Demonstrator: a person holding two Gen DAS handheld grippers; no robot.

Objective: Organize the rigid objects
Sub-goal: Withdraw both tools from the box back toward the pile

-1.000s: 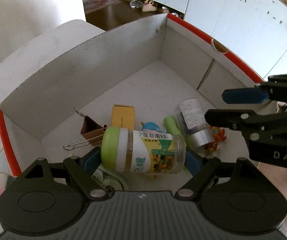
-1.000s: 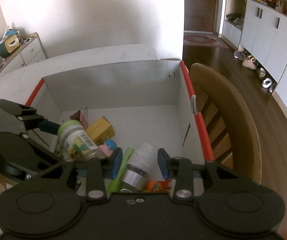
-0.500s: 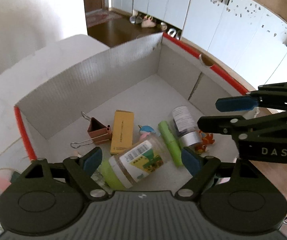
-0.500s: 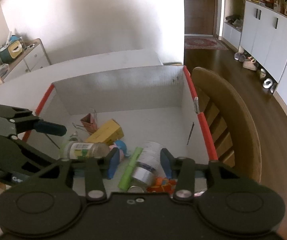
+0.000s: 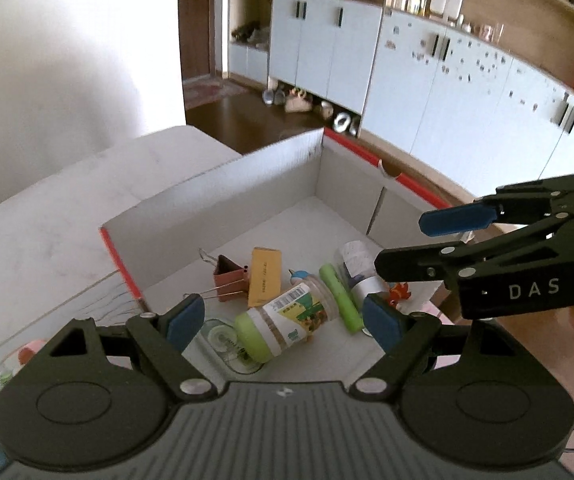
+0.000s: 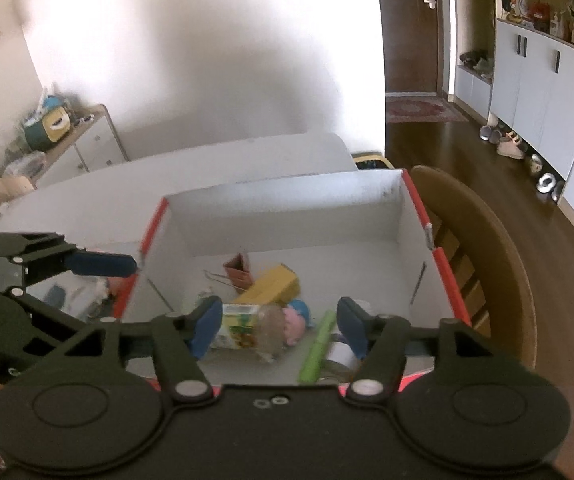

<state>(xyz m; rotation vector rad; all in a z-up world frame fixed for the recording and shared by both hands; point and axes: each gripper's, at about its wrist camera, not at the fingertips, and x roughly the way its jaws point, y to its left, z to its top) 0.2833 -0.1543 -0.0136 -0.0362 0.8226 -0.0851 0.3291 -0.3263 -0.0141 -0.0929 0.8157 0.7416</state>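
Jar (image 5: 285,322) with green lid lies on its side on the floor of the white cardboard box (image 5: 223,196), between binder clip (image 5: 229,278) and green tube (image 5: 341,298), touching the yellow carton (image 5: 265,276). Left tongs (image 5: 283,320) spread wide, released, above the jar and apart from it. Right tongs (image 6: 279,326) also spread, grasping nothing, above the box's near edge. Box sits on the desk (image 5: 47,236).

White table (image 5: 47,236) carries red-edged cardboard box (image 5: 223,196) w/ assorted small items inside
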